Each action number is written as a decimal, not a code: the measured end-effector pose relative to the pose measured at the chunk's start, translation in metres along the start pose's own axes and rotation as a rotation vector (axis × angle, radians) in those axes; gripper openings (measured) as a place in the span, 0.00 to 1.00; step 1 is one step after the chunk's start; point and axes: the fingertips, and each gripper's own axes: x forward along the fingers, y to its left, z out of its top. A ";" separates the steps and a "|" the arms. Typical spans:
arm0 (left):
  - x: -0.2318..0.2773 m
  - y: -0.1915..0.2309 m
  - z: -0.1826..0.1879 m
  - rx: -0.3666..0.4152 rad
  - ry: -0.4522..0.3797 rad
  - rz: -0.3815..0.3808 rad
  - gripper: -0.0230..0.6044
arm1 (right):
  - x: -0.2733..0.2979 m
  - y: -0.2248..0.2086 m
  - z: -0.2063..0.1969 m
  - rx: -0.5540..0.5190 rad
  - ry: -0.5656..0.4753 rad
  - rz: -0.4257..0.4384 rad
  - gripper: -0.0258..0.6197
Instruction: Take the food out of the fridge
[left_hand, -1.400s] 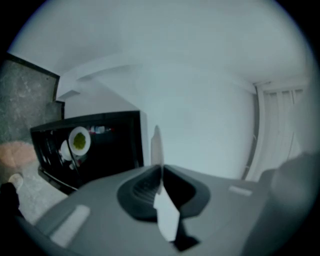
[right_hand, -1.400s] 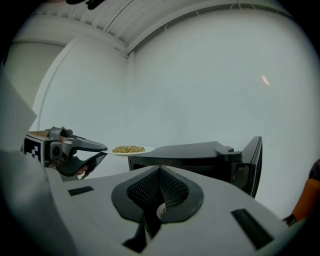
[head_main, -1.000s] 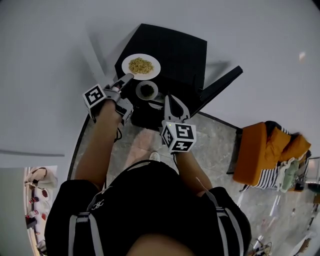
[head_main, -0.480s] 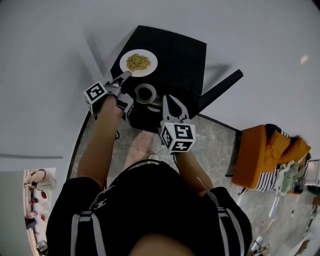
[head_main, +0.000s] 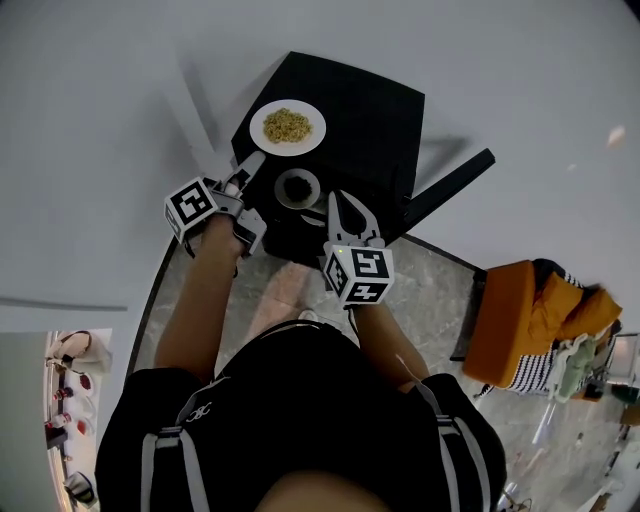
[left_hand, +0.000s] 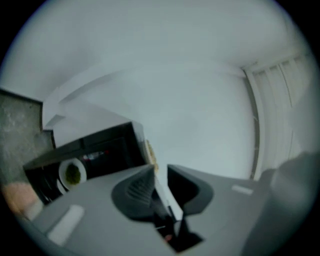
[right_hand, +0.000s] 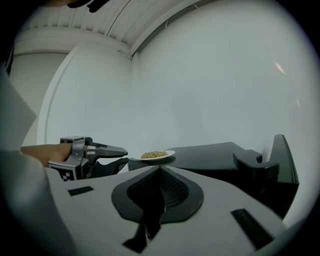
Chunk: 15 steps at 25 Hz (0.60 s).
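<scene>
Left tongs: your jaws have just been opening and are slightly apart; plate rim at the tips, not pinched.
Plate: food on it, sits on fridge top.
Bowl: dark food, in the open fridge front.
Right tongs: your jaws closed, empty, just right of bowl.
Fridge: black, door swung open at right.

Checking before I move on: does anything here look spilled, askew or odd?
Nothing spilled or broken. The plate sits level near an edge of the fridge top; the door stands open, a bowl inside.
</scene>
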 end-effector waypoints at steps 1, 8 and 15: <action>-0.005 -0.001 -0.002 0.089 0.013 0.015 0.14 | 0.001 0.003 0.001 0.000 -0.003 0.005 0.04; -0.026 -0.011 -0.037 0.867 0.106 0.119 0.04 | 0.000 0.024 0.003 -0.007 -0.011 0.041 0.04; -0.037 -0.010 -0.074 1.177 0.154 0.153 0.04 | -0.006 0.037 -0.002 -0.007 0.001 0.059 0.04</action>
